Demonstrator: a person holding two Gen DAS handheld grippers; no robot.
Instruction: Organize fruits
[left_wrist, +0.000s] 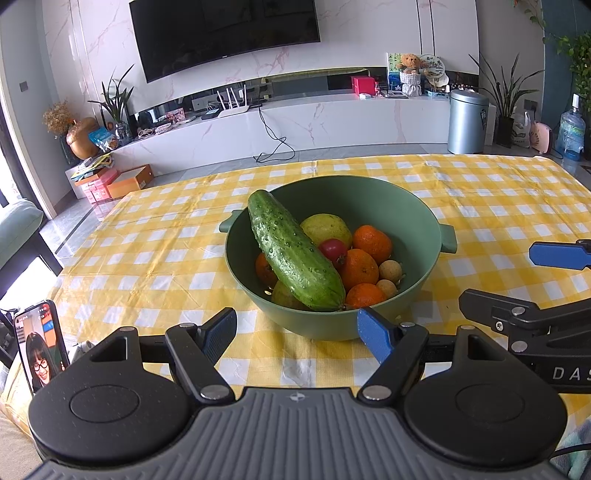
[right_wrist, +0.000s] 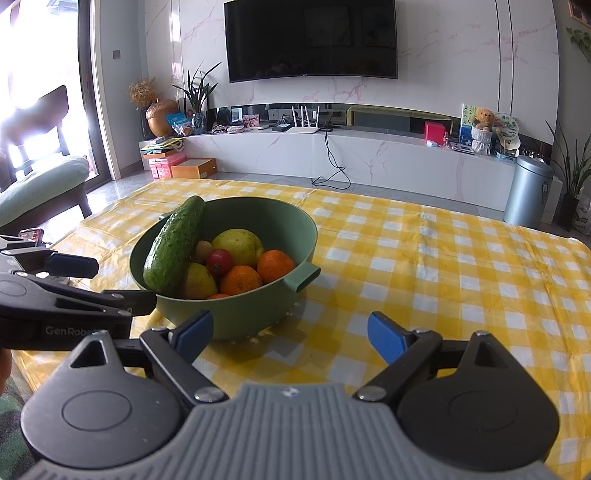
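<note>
The left gripper (left_wrist: 297, 334) tilts downward over the checked tablecloth (left_wrist: 155, 251), jaws spread and empty, the green bowl (left_wrist: 332, 325) of fruit just ahead between its fingertips. The right gripper (right_wrist: 290, 334) tilts likewise, jaws released, the bowl ahead-left, touching neither.

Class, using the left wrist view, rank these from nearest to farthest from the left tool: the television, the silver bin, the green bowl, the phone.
1. Phone, beside the left tool, at its left.
2. Green bowl, just ahead on the checked cloth.
3. Silver bin, on the floor beyond the table, right.
4. Television, on the back wall.
</note>
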